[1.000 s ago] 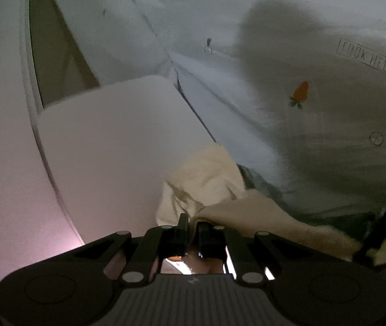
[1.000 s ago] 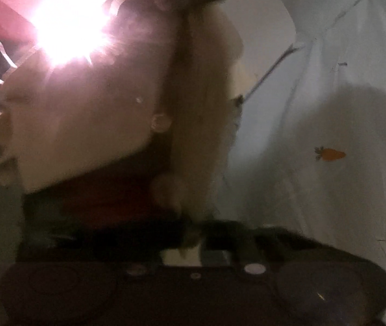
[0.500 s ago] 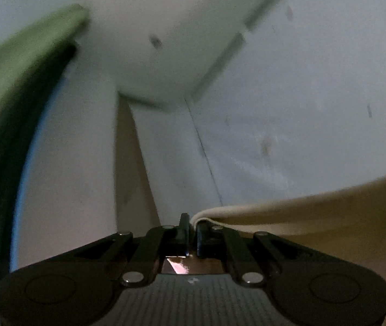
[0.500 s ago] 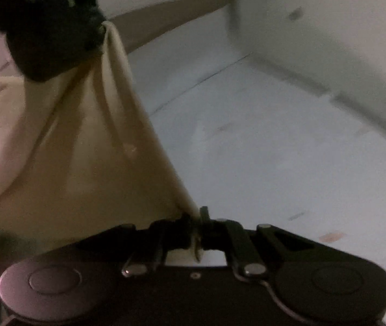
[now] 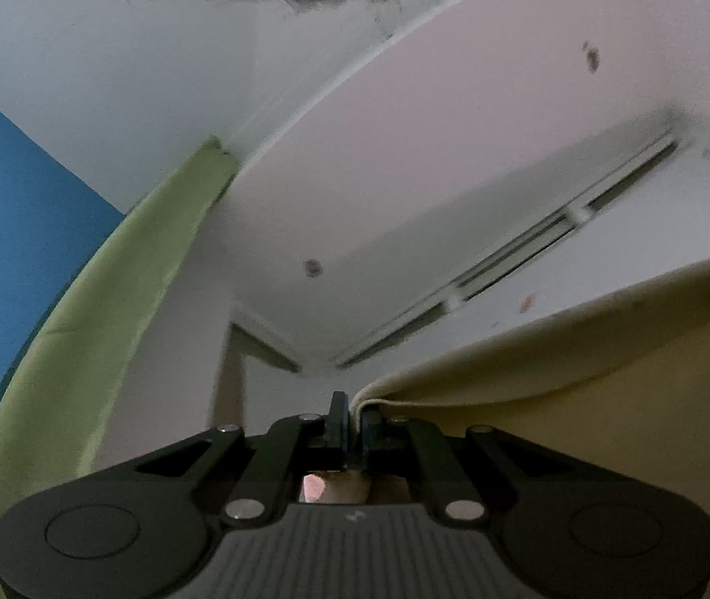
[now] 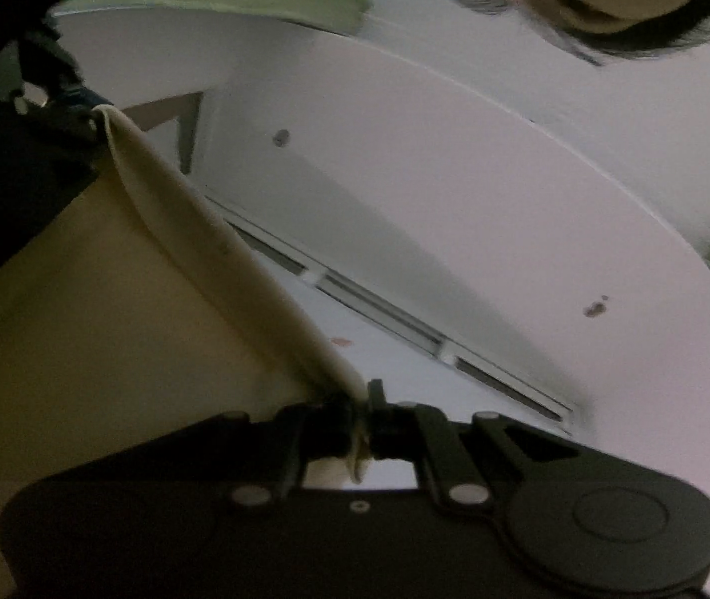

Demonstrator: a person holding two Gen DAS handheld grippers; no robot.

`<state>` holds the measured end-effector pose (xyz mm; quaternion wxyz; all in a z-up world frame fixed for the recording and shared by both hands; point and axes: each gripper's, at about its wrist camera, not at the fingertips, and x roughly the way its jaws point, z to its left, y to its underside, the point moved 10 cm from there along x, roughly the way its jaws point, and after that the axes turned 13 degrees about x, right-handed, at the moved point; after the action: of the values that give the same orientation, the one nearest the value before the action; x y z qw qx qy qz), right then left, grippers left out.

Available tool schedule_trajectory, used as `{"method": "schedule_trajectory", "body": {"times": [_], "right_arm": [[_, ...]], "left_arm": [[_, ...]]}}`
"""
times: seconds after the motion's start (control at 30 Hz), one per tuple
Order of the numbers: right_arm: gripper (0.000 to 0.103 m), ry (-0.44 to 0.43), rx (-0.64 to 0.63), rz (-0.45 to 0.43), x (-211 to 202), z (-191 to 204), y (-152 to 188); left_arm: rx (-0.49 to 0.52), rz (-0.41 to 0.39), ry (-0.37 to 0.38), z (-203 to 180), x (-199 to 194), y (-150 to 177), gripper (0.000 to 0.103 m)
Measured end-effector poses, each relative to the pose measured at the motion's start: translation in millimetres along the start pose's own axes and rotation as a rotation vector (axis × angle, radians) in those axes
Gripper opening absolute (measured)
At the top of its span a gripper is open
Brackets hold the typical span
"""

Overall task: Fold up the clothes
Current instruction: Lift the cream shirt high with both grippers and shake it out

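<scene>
Left wrist view: left gripper clenched on one corner of the cream garment, right gripper clenched on the other, hem stretched taut between them and raised toward the ceiling vent, presumably to spread it before folding.

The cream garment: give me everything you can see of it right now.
The cream garment looks like soft, plain, matte cloth with a rolled hem along its top edge. That edge is stretched fairly taut in the air between the left gripper, shut on one end, and the right gripper, shut on the other. The rest hangs below as a broad sheet. Its lower part is out of view, so its type is unclear.
</scene>
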<state>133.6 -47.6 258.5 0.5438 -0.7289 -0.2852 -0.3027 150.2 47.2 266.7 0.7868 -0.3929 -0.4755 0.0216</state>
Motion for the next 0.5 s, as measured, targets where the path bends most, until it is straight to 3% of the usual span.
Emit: {"method": "schedule_trajectory", "body": {"times": [0.1, 0.27, 0.37, 0.5], "right_arm": [[0.006, 0.040, -0.013, 0.063, -36, -57, -1], [0.006, 0.059, -0.088, 0.232, -77, -114, 35], [0.006, 0.064, -0.117, 0.320, -89, -134, 65], [0.006, 0.110, -0.187, 0.387, -74, -146, 105]], "left_arm": [[-0.024, 0.035, 0.137, -18, -42, -28, 0.006], [-0.083, 0.181, 0.381, -61, -81, -29, 0.007], [-0.033, 0.195, 0.460, -97, -87, -24, 0.007], [-0.049, 0.190, 0.523, -142, -72, -22, 0.007]]}}
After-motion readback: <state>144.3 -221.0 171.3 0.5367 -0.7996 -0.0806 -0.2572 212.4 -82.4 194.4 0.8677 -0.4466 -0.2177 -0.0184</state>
